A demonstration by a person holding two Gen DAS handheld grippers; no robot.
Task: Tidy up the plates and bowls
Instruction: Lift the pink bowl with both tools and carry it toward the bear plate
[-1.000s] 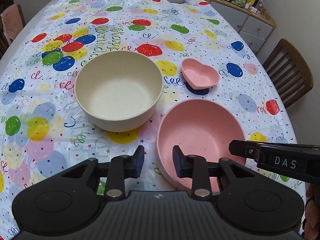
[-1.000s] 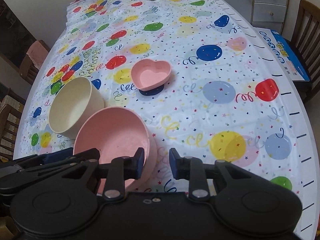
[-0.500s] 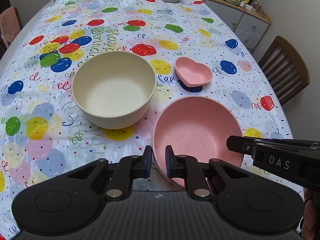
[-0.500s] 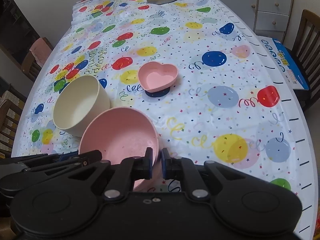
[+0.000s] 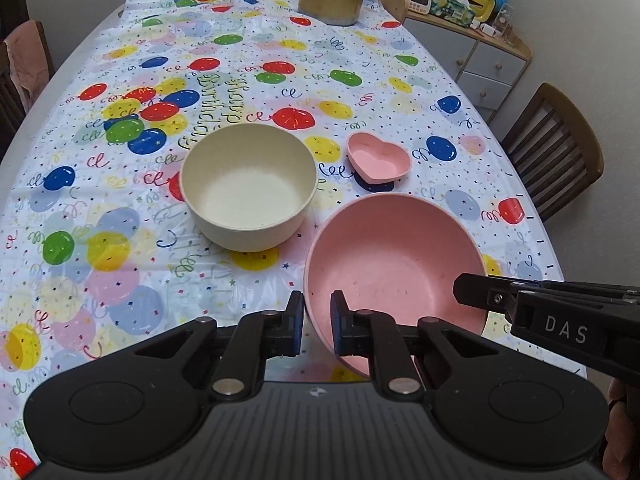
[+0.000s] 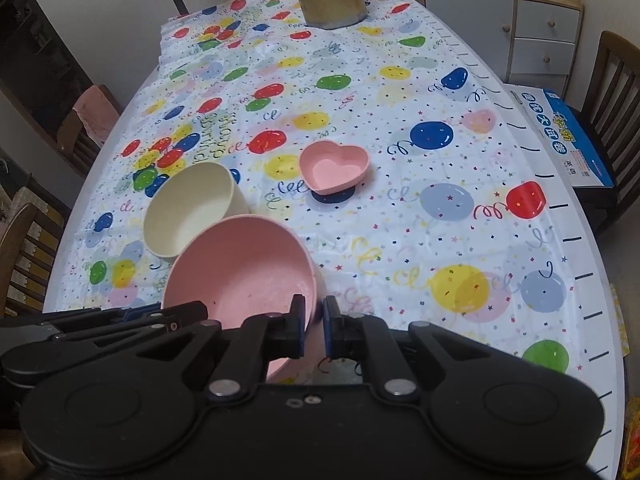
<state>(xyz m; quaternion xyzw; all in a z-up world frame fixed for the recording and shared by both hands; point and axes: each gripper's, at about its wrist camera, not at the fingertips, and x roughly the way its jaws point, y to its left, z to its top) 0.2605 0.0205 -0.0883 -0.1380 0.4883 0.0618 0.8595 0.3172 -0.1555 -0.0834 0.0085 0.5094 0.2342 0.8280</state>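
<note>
The large pink bowl [image 5: 394,268] sits in the lower middle of the left wrist view, and it is held from two sides at once. The left gripper [image 5: 316,322] has its jaws narrow on the near-left part of the rim, one pad inside the wall and one outside; its jaws have just been closing onto this rim. In the right wrist view the right gripper [image 6: 313,326] pinches the right side of the same rim in the lower middle of the frame, also just closed. Whether the bowl is already off the balloon tablecloth [image 5: 120,240] I cannot tell surely; it looks a little tilted. The main risk, in my judgement, is that both grips take only a thin edge of a smooth wall, so the bowl can slip or swing if one hand rises faster than the other. The cream bowl [image 5: 248,192] stands just beside it, toward the upper left, and a swinging pink bowl can knock it or push it along the cloth. If the pink bowl goes into the cream one, it seems the wider of the two, so it may sit on top and rock instead of nesting. The small pink heart-shaped dish [image 5: 378,158] lies near, above the pink bowl, and can be hit on the way. The cloth is thin plastic and can be dragged by a low bowl.
</note>
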